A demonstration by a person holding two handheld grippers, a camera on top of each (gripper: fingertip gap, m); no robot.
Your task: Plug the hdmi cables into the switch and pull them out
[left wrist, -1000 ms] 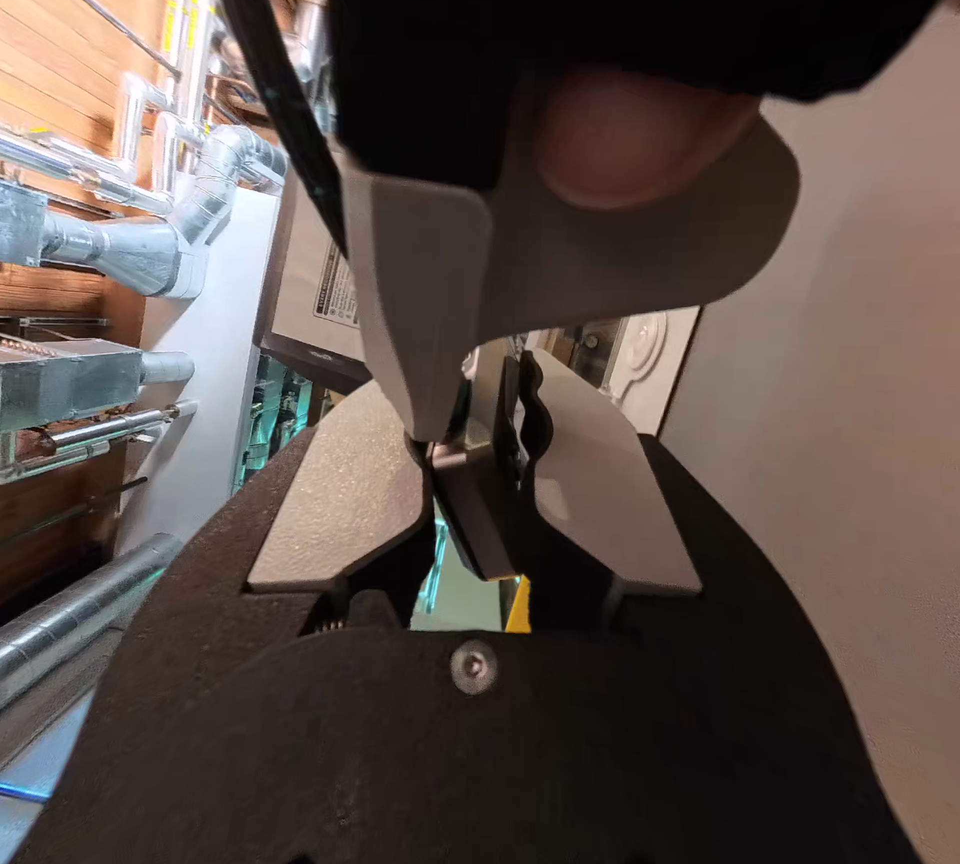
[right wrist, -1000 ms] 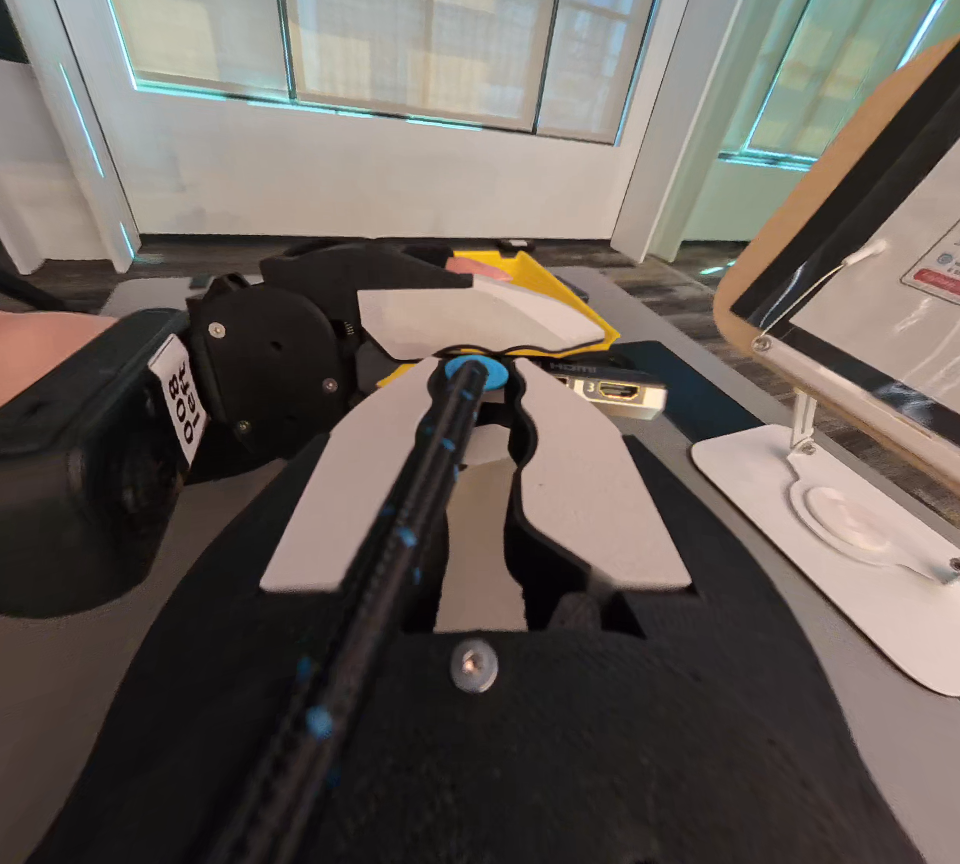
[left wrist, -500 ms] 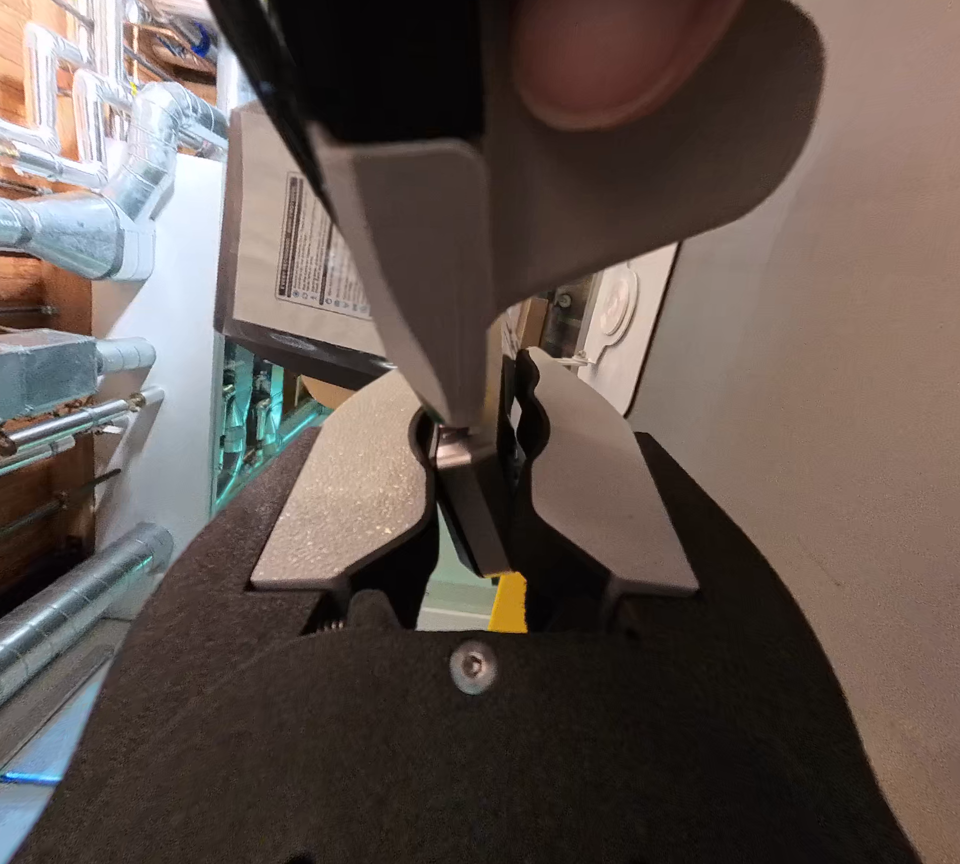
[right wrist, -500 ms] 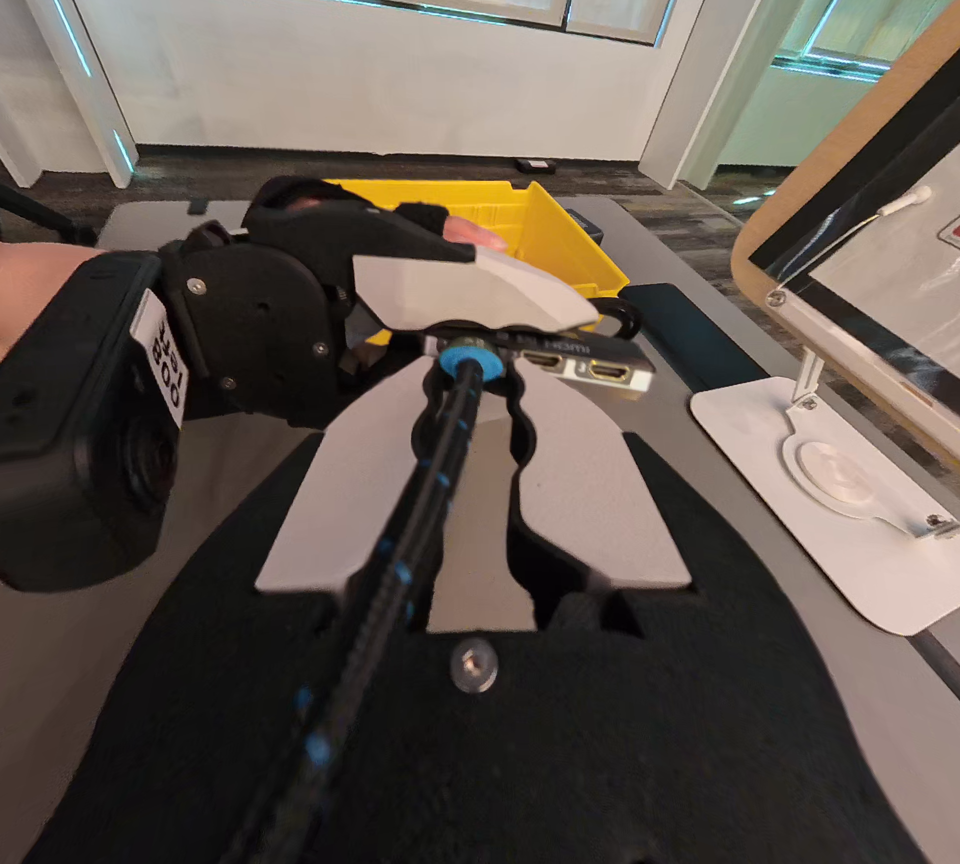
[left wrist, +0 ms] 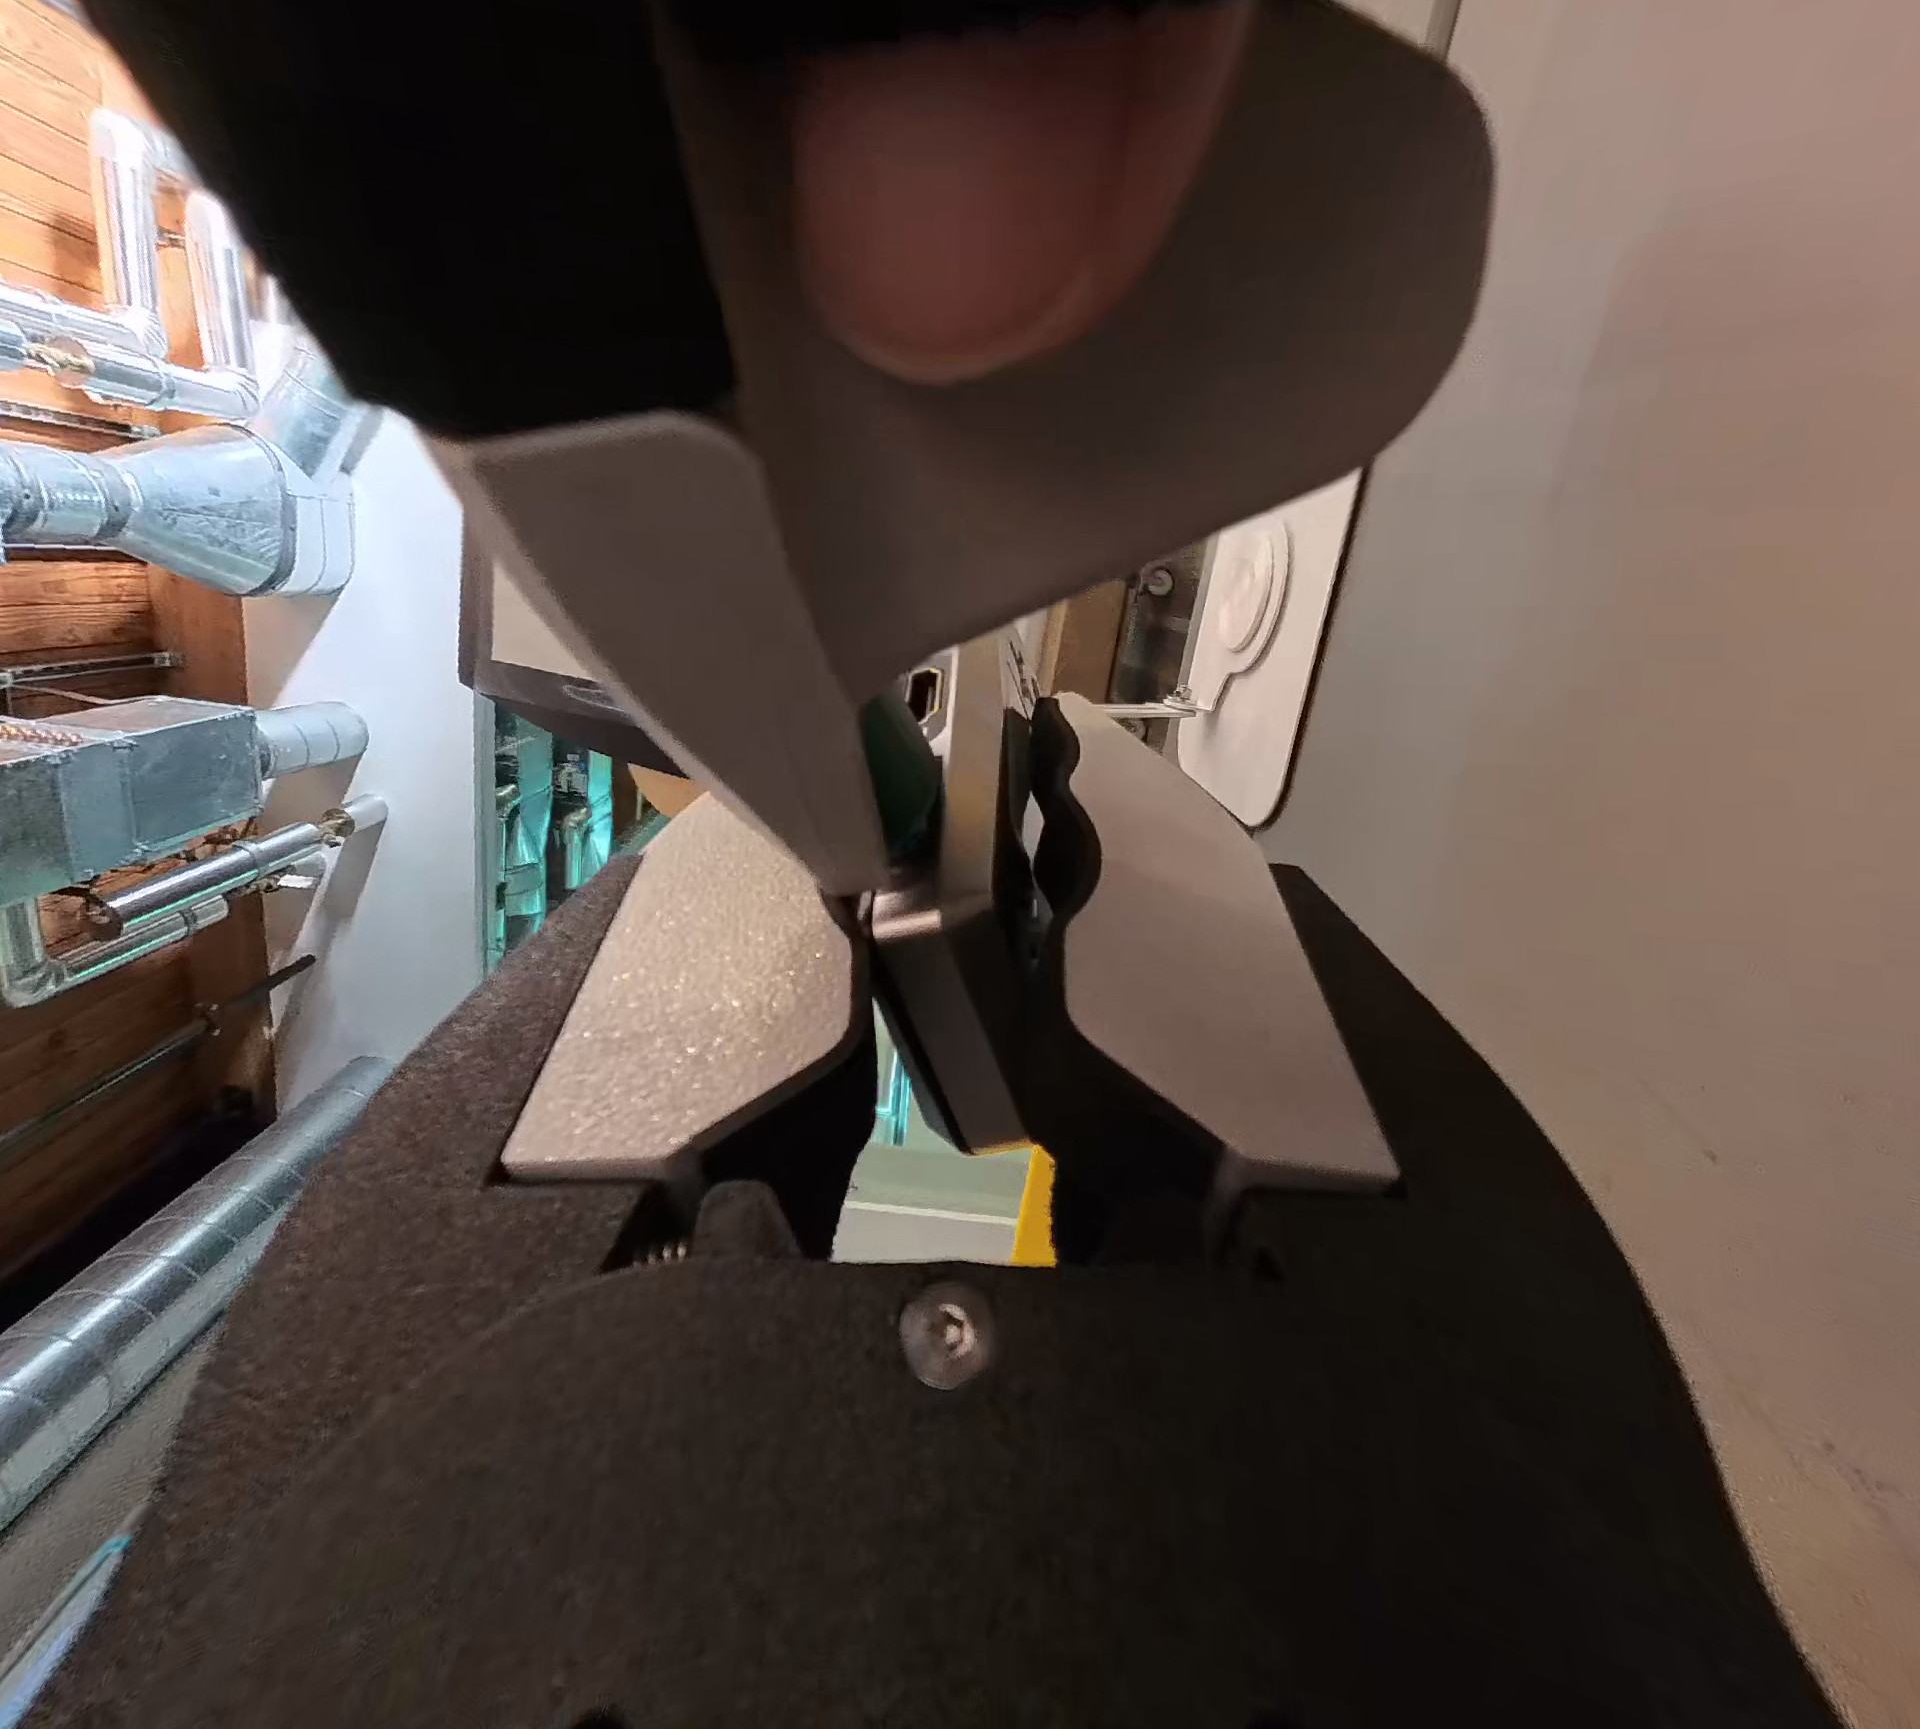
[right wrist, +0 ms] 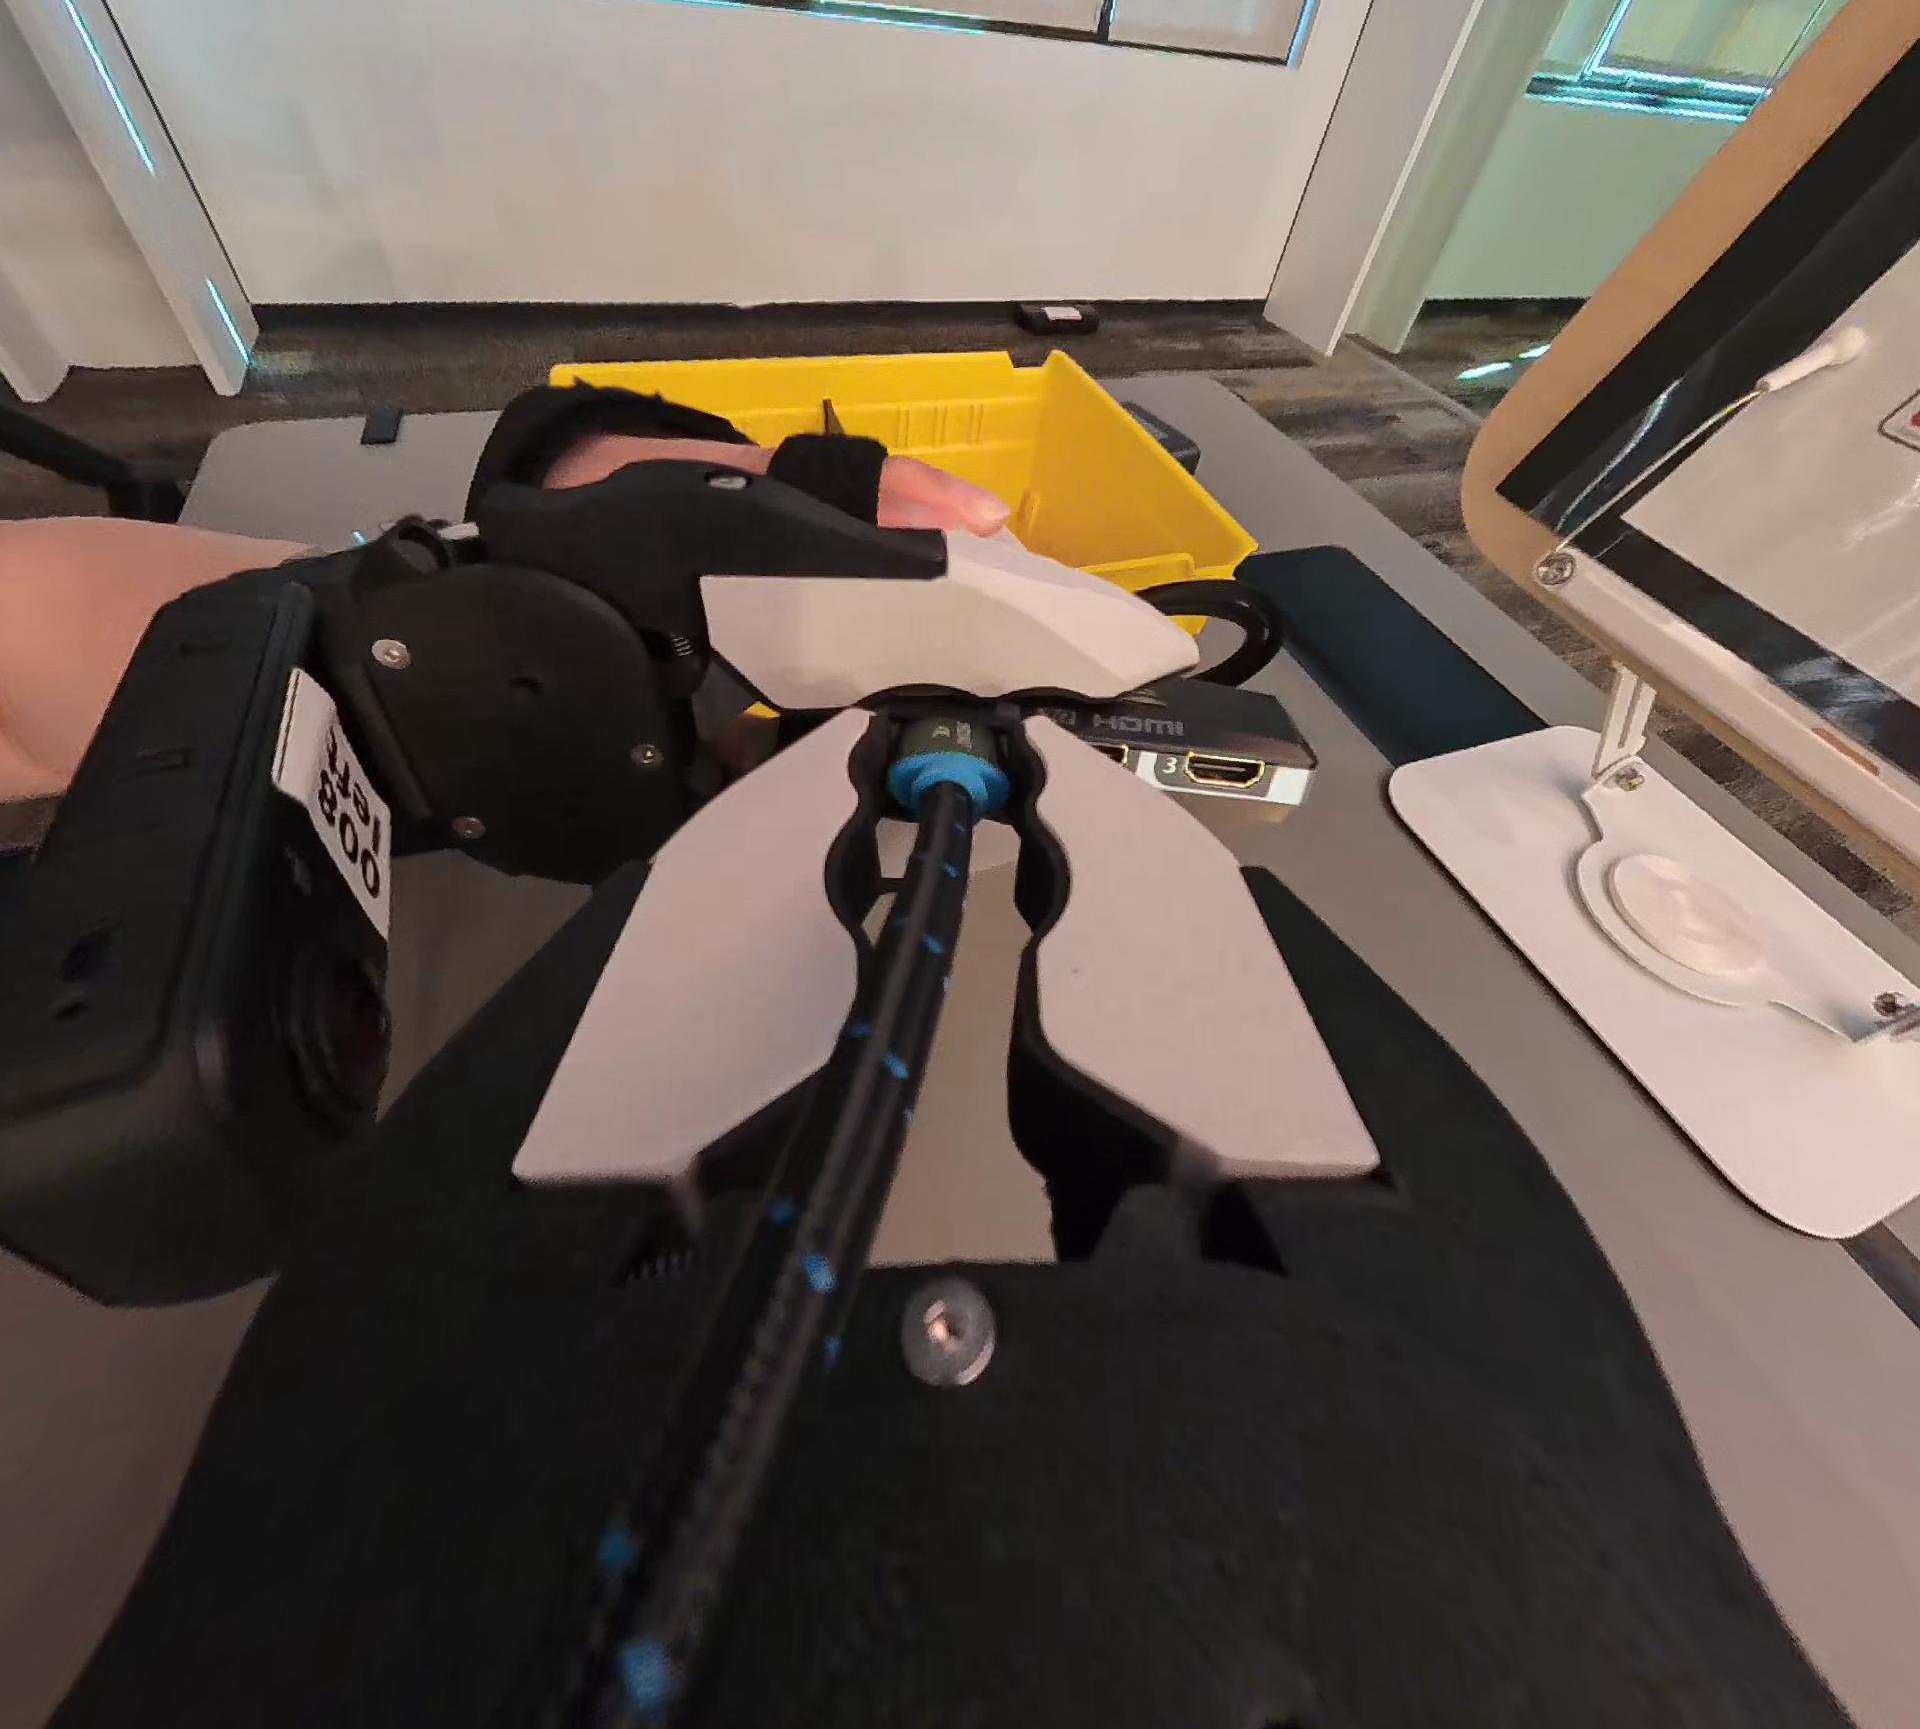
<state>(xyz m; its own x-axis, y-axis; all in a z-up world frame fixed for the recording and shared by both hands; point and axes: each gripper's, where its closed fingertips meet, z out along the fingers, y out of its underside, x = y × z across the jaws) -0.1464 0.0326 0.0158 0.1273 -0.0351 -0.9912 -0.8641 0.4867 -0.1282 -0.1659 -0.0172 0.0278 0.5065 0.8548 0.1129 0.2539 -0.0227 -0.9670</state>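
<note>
My left gripper is shut on the HDMI switch, a dark flat box seen edge-on between its fingers. In the right wrist view the switch shows open ports on its near face, with the left gripper's white upper finger lying over it. My right gripper is shut on the plug of a black HDMI cable with blue flecks and a blue collar. The plug points at the switch's left port. Its tip is hidden, so I cannot tell how deep it sits.
A yellow bin stands behind the switch on the grey table. A black cable loop and a dark blue pad lie beside it. A framed board on a white base stands at the right. About 5 cm separates my left fingertips from my right.
The right wrist view has tilted so the bin and table show more. More of the plug's dark body now shows ahead of the blue collar. Both grippers stay shut.
</note>
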